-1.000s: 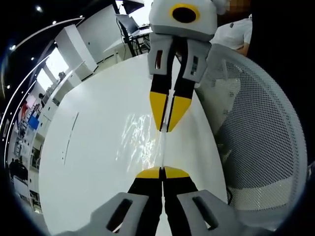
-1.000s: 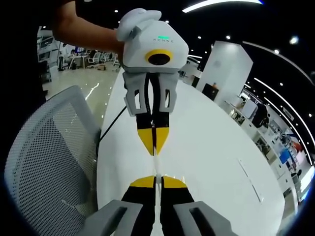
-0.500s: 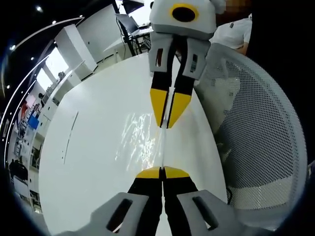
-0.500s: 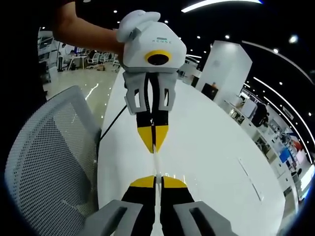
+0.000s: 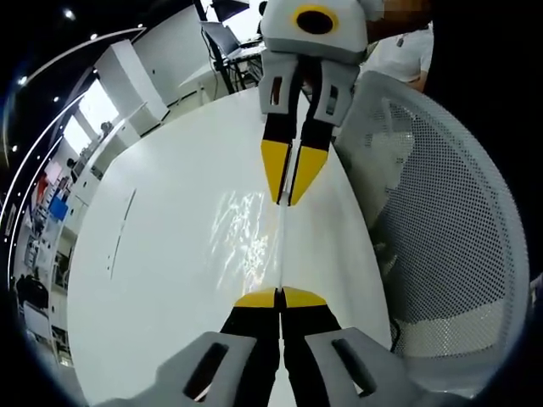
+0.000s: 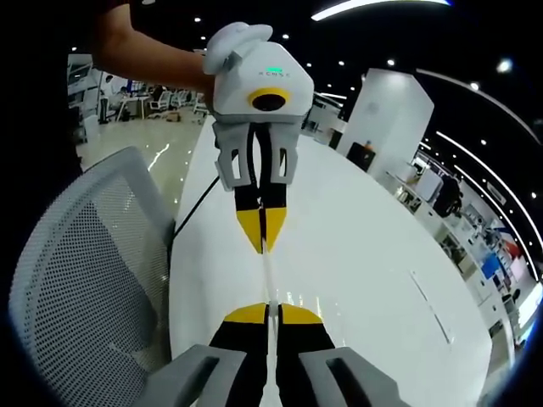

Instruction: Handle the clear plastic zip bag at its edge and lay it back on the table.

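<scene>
The clear plastic zip bag [image 5: 248,237] hangs stretched between both grippers over the white table [image 5: 144,280], glinting, its top edge a thin line. In the left gripper view my left gripper [image 5: 280,298] is shut on the near end of that edge. The right gripper [image 5: 287,202] comes in from the top, its yellow tips pinched on the far end. In the right gripper view my right gripper [image 6: 268,313] is shut on the bag's edge [image 6: 268,275], and the left gripper [image 6: 261,248] grips the other end, held by a person's hand [image 6: 170,64].
A white mesh chair [image 5: 445,220] stands at the table's edge, also in the right gripper view as the mesh chair [image 6: 76,280]. A black cable [image 6: 191,212] runs down off the table [image 6: 365,254]. An office with desks lies beyond.
The two grippers have drawn a little apart along the bag's edge, so each looks slightly farther off in the other's view. Both stay shut on the bag.
</scene>
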Demonstrator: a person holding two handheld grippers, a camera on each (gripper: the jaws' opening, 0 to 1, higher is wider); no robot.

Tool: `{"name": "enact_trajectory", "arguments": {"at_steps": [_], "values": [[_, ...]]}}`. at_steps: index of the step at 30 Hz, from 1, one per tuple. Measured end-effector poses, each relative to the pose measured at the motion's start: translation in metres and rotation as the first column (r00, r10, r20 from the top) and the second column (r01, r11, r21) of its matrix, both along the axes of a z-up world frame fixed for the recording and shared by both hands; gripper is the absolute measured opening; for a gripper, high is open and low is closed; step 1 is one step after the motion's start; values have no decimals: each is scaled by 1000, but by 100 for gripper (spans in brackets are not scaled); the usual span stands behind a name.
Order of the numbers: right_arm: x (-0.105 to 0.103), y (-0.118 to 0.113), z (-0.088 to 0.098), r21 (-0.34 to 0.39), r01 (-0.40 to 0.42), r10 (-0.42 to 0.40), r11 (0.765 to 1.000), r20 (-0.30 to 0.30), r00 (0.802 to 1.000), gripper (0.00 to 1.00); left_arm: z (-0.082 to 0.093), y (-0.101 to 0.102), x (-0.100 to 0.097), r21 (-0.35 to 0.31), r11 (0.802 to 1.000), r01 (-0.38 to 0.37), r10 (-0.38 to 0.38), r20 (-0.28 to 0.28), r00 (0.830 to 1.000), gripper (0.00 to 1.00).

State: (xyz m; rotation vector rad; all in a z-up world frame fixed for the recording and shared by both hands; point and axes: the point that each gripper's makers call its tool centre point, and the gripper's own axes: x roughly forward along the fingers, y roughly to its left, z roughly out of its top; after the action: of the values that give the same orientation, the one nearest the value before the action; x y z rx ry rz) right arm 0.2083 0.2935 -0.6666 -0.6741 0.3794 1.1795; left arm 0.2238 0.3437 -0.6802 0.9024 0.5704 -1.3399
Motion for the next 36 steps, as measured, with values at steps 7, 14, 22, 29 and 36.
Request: {"name": "enact_trajectory", "arguments": {"at_steps": [7, 14, 22, 29, 36], "values": [[1, 1, 0, 1, 0, 0, 1000, 3, 1000, 0, 0, 0, 0, 4, 1000, -3, 3, 2, 1000, 0], [2, -1, 0, 6, 6, -6, 1000, 3, 1000, 0, 1, 0, 1, 5, 1000, -7, 7, 3, 1000, 0], [2, -2, -1, 6, 10, -10, 1000, 1, 1000, 0, -1, 3, 2, 9, 1000, -10, 10, 1, 1000, 0], [2, -4, -1, 5, 12, -12, 1000, 1, 1000, 0, -1, 5, 3, 8, 1000, -13, 13, 1, 1000, 0], [3, -4, 0, 4, 14, -14, 1000, 0, 1000, 0, -1, 5, 4, 5, 1000, -13, 13, 3, 1000, 0]]}}
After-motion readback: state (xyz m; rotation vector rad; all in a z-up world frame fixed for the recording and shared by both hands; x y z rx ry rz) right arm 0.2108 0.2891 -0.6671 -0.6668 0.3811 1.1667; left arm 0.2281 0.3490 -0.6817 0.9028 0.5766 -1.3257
